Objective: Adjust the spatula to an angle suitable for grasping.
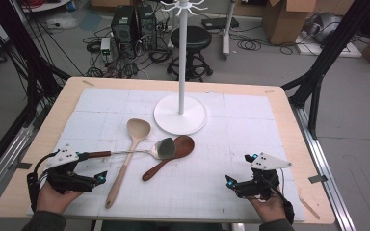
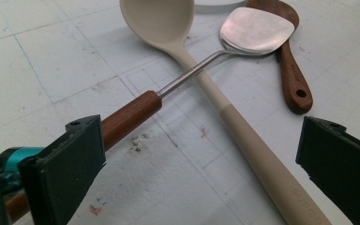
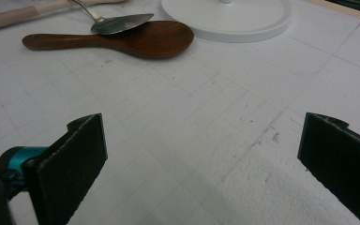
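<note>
While your left gripper [image 1: 87, 167] sits at the lower left of the high view, its jaws stand spread, with the brown handle of the metal spatula [image 2: 257, 31] just beside one jaw. That spatula's shaft crosses over the beige spoon [image 1: 129, 153], its blade resting on the dark wooden spoon [image 1: 170, 156] near centre. Your right gripper [image 1: 238, 169], lower right, is spread over the bare white mat [image 1: 250, 120].

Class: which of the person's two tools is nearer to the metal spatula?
Left. The left tool sits beside the metal spatula at its wooden handle end, jaws open. The right tool is farther off, across the mat from its blade.
</note>
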Action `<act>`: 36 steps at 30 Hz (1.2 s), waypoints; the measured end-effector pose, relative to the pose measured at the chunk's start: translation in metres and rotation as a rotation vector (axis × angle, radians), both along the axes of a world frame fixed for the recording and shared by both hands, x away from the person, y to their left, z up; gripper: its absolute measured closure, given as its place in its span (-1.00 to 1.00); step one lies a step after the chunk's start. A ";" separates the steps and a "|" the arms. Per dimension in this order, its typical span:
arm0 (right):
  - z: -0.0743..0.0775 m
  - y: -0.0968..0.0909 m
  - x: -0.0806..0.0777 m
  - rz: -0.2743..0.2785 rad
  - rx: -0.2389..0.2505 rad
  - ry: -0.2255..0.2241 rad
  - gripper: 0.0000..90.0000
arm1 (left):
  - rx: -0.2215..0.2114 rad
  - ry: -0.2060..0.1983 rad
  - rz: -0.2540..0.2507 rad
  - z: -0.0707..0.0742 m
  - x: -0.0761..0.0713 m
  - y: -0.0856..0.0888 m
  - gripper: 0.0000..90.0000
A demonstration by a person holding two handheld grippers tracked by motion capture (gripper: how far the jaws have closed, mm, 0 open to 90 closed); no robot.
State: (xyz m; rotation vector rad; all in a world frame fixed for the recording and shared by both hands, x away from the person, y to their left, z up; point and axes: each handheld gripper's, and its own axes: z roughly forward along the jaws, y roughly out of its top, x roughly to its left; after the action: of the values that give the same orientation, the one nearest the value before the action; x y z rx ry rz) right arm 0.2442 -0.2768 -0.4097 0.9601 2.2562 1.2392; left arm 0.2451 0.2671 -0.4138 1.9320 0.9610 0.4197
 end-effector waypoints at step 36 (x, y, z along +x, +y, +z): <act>0.004 -0.003 -0.005 0.003 0.015 -0.014 -0.99 | -0.004 -0.040 -0.123 0.030 0.014 0.015 -0.94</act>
State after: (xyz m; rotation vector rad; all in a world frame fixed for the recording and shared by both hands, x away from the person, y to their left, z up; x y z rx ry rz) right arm 0.2391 -0.2796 -0.4058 0.9500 2.2417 1.2619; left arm 0.2586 0.2819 -0.3842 1.9595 0.8122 0.3834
